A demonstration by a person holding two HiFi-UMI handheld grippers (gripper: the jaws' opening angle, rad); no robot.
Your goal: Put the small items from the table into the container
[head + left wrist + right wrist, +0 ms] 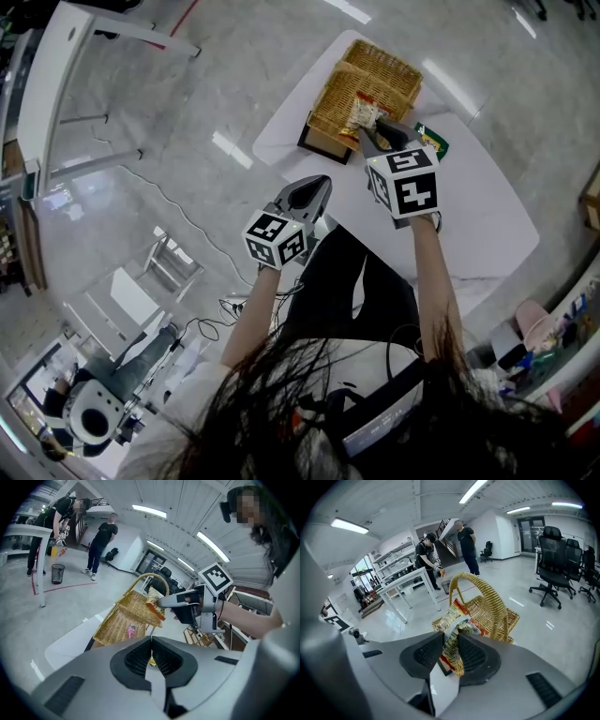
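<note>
A woven wicker basket [375, 80] with a hoop handle [487, 590] stands at the far end of the white table [487, 216]. My right gripper [371, 134] hangs at the basket's near rim, shut on a yellow and red snack packet [451, 634] that sticks out past the jaws towards the basket [497, 613]. In the left gripper view the same packet [153, 603] hangs at the basket's handle, and a small pink item [131, 631] lies inside the basket [124, 618]. My left gripper [314, 190] is shut and hovers off the table's near left edge. A green packet [433, 139] lies on the table beside the right gripper.
A dark flat box [319, 141] sits under the basket's near left corner. White desks [405, 585], office chairs [555, 573] and two standing people [101, 543] fill the room behind. A bin [57, 573] stands on the floor. Cables and a stand [173, 258] lie left of me.
</note>
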